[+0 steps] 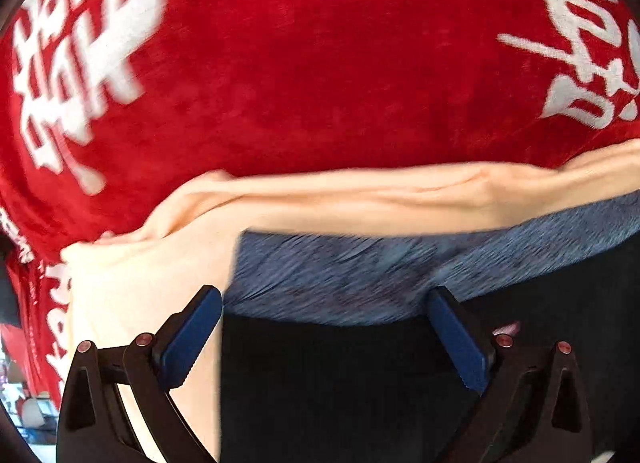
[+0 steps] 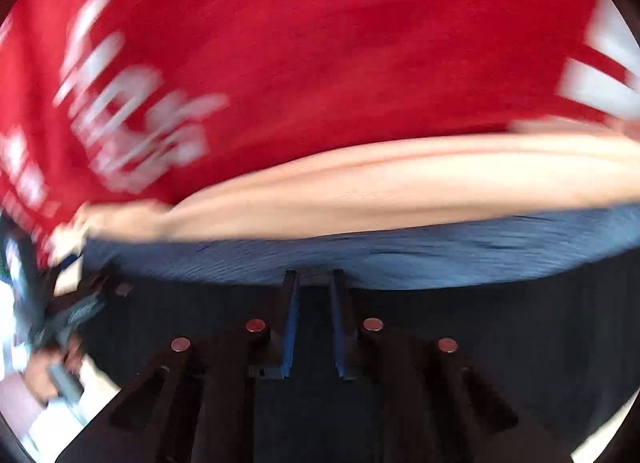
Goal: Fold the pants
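Black fabric, apparently the pants (image 1: 340,391), fills the near part of both wrist views, lying directly under the two hand-held grippers as a person works over a table. Nearest the lens in the left view, the left gripper (image 1: 325,337) points steeply down with its blue pads spread wide and nothing between them, hovering over the dark cloth where it meets a cream-coloured cloth (image 1: 140,283) at the left. In the right view, the right gripper (image 2: 314,323) has its jaws drawn close together with a narrow gap showing; no fold of cloth can be seen pinched between them, though blur makes that hard to confirm. Just beyond the fingertips in both views lies a band of blue-grey knit fabric (image 1: 360,271), which may be a waistband or a separate garment; the pictures do not settle which. Past that runs a long cream fold (image 2: 400,183), and farthest out a red blanket (image 1: 320,63) printed with white lettering covers the surface. Judging by the empty jaws, the work looks to be between grasps, with the pants not yet gathered. A next move would likely call for bringing both grippers down onto an edge of the dark cloth and closing on it before lifting it over.
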A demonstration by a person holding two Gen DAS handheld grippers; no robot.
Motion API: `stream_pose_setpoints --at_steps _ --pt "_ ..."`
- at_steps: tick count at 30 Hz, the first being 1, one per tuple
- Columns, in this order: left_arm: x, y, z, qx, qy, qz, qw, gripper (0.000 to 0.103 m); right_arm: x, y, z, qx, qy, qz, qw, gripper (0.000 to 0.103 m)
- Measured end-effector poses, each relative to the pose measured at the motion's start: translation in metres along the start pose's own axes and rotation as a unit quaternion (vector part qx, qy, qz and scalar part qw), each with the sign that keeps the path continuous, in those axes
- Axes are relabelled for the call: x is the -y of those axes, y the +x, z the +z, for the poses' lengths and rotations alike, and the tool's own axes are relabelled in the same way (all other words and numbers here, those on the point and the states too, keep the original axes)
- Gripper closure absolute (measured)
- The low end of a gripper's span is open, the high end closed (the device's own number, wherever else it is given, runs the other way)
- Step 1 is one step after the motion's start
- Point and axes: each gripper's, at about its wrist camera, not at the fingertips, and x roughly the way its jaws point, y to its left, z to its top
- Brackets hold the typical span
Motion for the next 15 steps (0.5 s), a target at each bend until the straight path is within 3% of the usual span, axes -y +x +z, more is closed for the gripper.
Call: stream_pose_setpoints --at_steps 2,6,8,11,12,15 --pt "-0.012 -0.004 -0.005 -0.013 -0.006 0.001 0.9999 0.0 0.007 -0.019 -0.005 -0.003 0.007 0.002 1.0 0.081" --pt "-0.016 -0.012 -0.026 -0.01 0.002 0.002 0.9999 0.0 -0.013 -0.04 -0.051 -0.025 -0.018 0.066 0.997 0.052" --pt "-0.014 -0.01 -0.03 -0.003 0.003 0.002 1.0 0.0 -0.032 -0.029 -0.078 -0.048 -0.04 0.082 0.995 0.051" --pt "-0.035 -0.003 -0.044 -0.021 -0.037 -0.031 0.9986 0.0 -0.052 0.003 -0.118 -0.087 -0.057 0.065 0.993 0.052" --pt "-0.04 -0.001 -0.046 -0.024 -0.04 -0.039 0.9982 0.0 -0.057 -0.002 -0.128 -0.05 -0.069 0.053 0.995 0.052" --pt "-0.041 -0.005 -0.046 -0.026 -0.025 -0.022 0.9991 0.0 -0.059 -0.012 -0.14 -0.052 -0.092 0.044 0.993 0.052"
